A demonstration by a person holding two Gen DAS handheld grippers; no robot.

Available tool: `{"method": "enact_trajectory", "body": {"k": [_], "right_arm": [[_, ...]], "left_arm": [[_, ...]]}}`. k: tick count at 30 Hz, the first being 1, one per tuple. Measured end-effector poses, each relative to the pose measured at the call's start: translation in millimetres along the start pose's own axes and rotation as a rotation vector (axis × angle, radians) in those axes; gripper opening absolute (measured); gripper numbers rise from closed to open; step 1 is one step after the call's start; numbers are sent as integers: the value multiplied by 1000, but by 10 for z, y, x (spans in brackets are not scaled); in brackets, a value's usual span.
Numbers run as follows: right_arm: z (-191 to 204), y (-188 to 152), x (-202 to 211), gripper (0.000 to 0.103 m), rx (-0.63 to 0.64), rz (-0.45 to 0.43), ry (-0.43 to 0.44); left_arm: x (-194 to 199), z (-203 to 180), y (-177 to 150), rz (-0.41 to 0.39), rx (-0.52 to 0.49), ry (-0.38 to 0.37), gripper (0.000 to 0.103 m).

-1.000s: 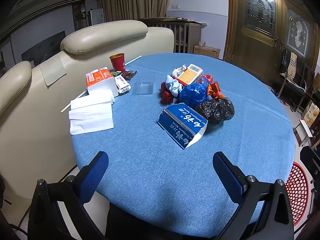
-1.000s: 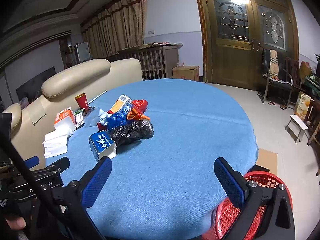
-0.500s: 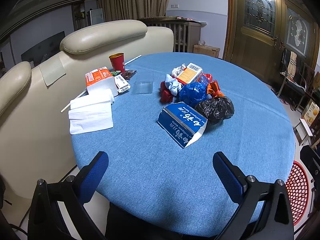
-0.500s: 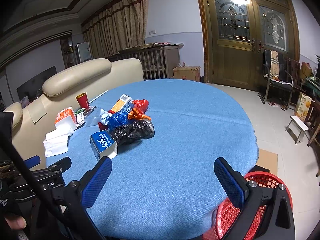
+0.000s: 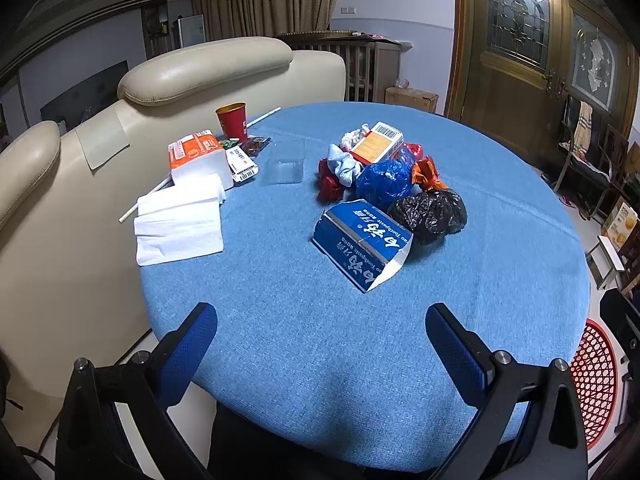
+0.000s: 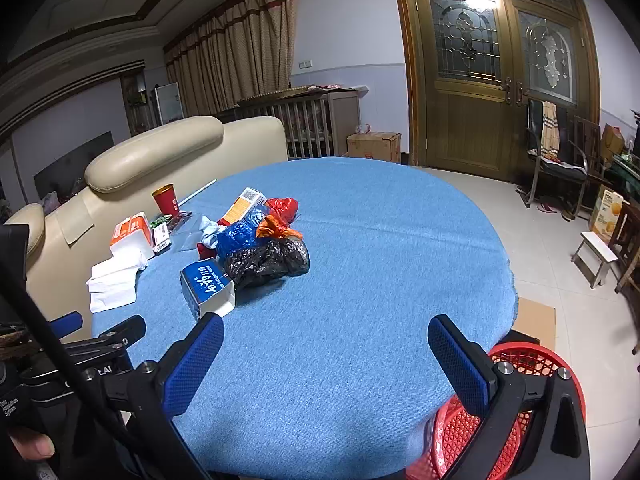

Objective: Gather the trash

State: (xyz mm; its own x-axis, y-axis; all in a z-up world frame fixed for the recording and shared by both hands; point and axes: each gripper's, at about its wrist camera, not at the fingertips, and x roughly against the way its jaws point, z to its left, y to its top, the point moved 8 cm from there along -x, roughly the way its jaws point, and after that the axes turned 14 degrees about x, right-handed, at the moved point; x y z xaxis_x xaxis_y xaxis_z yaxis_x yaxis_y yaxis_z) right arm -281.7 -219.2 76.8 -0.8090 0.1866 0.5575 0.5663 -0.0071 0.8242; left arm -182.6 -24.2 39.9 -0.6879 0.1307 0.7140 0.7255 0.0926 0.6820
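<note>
Landmark: flattened blue cardboard toothpaste box [image 5: 362, 244], white torn flap toward the viewer, lying near the middle of the round blue-cloth bench [image 5: 320, 340].

1. Toothpaste box. Judged light and fairly stiff but already crushed; the open flap end or either long edge offers a thin lip for a pinch.
2. Crumpled black plastic bag [image 5: 430, 214], touching the box on its far right side. Judged soft, light and slippery; best taken by a raised fold at the top.
3. Knotted blue plastic bag [image 5: 384, 182], just behind the box. Same handling.
4. Orange plastic wrapper [image 5: 426, 172], red plastic scraps [image 5: 330, 188], pale blue crumpled cloth or tissue [image 5: 344, 166] and orange-and-white carton with barcode [image 5: 380, 142], piled behind the box. All judged light.
5. Red plastic lattice basket [image 6: 516, 400] on the floor, right of the box beyond the bench edge; likely the receptacle.
6. Left gripper [image 5: 322, 340], near side of the box, well apart from it: jaws spread wide, empty.
7. Right gripper [image 6: 326, 356], near side of the box: jaws spread wide, empty.
</note>
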Motion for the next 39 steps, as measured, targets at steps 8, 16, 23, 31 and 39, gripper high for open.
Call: {"method": "enact_trajectory", "body": {"k": [8, 16, 23, 31, 39], "right_arm": [[7, -12, 4, 103, 4, 2, 1], [5, -46, -8, 103, 5, 5, 3], [6, -68, -16, 103, 2, 7, 5], [3, -74, -15, 103, 1, 6, 6], [15, -79, -7, 103, 2, 4, 6]], "left_arm": [[-80, 81, -21, 24, 32, 3, 103], [-131, 61, -66, 37, 25, 8, 103], [-144, 66, -69, 41, 26, 12, 103], [-149, 70, -70, 40, 27, 13, 103], [-150, 72, -70, 40, 23, 17, 103]]}}
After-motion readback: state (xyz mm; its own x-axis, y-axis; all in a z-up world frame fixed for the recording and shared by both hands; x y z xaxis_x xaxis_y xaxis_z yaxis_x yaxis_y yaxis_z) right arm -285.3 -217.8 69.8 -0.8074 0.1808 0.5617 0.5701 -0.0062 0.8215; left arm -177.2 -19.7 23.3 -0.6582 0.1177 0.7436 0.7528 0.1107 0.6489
